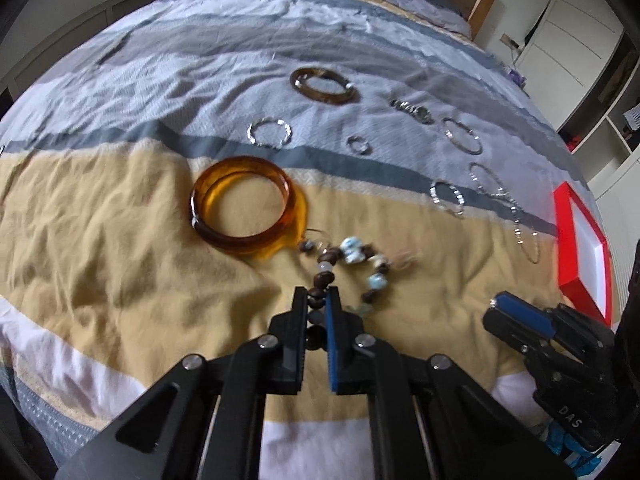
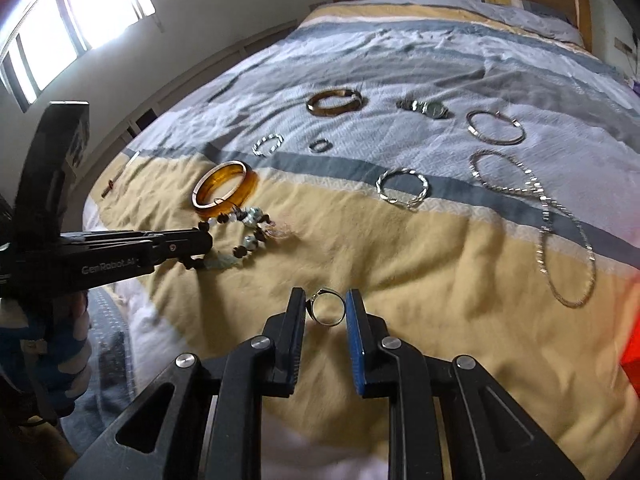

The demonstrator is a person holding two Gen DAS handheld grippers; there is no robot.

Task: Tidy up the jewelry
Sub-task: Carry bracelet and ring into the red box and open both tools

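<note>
While the left gripper [image 1: 316,300] has its jaws clamped on a strand of the dark-brown and pale-blue beaded bracelet [image 1: 344,264], the rest of that bracelet trails over the yellow band of the striped bedspread [image 1: 120,240], just beside the thick translucent amber bangle [image 1: 244,208]. The right gripper [image 2: 325,307] holds its jaws closed against both sides of a small silver ring [image 2: 326,307], which stands upright between them above the bed. Farther up the bedspread lie a brown tortoiseshell bangle [image 1: 324,86], a silver wristwatch [image 2: 424,108], several thin silver bangles [image 2: 496,128] and a long silver chain necklace [image 2: 548,216], all apart from one another. A red-rimmed box with a white inside [image 1: 584,240] sits at the bed's right edge.
</note>
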